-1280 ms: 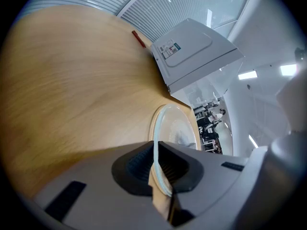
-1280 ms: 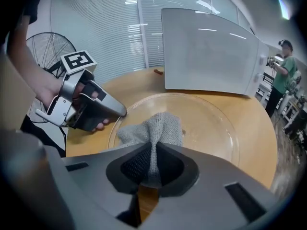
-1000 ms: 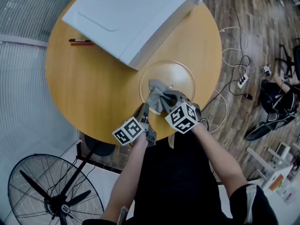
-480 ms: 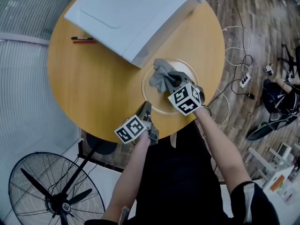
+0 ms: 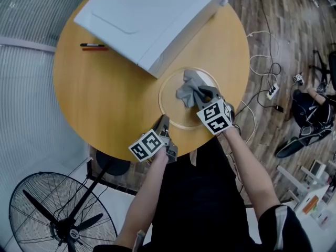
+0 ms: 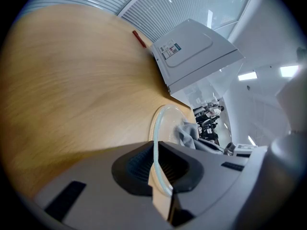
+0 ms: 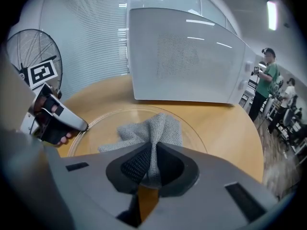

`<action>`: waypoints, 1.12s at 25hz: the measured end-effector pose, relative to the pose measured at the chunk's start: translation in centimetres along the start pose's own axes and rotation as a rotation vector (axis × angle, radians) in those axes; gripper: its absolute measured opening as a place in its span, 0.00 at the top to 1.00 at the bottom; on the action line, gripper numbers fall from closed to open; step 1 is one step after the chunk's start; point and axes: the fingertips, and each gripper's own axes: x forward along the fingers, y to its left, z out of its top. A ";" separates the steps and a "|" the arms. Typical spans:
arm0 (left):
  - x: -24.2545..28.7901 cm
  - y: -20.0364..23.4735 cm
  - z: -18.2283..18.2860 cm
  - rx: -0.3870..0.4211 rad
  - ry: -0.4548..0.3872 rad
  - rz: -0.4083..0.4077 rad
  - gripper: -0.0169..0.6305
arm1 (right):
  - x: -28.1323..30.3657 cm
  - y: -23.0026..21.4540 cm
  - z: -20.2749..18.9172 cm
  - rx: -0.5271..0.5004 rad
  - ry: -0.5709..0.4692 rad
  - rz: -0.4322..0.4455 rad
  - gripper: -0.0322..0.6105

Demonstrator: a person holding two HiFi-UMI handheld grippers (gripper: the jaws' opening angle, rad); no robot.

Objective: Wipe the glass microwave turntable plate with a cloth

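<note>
Two clamps noted. Plate (image 5: 172, 105) rim is pinched between left gripper (image 6: 156, 163) fingers (image 6: 133, 167) so it is steadied on table (image 5: 105, 93). Cloth (image 7: 154, 127) is clamped in right gripper (image 7: 151, 165), bunched onto glass just ahead for wiping.

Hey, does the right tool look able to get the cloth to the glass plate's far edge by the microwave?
Probably yes. The right tool grips the cloth on the glass plate, a strip of table separates its far rim from the microwave, and the left tool clamps only the near rim.
</note>
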 end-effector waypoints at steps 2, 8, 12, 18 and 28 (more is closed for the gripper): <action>0.0 0.1 0.0 0.001 -0.001 0.000 0.94 | -0.4 1.2 -0.6 -0.001 0.008 0.007 0.89; -0.1 0.2 0.0 0.000 0.007 -0.009 0.94 | -1.4 4.7 -2.2 0.002 0.028 0.029 0.89; -0.1 0.1 0.0 0.003 0.014 -0.018 0.93 | -1.9 6.0 -2.8 0.009 0.044 0.045 0.89; -0.1 0.1 -0.1 0.010 0.015 -0.019 0.93 | -2.8 7.4 -3.8 -0.006 0.077 0.091 0.89; -0.2 0.1 -0.5 -0.013 -0.002 -0.049 0.93 | -5.8 7.6 -4.5 -0.009 0.078 0.120 0.89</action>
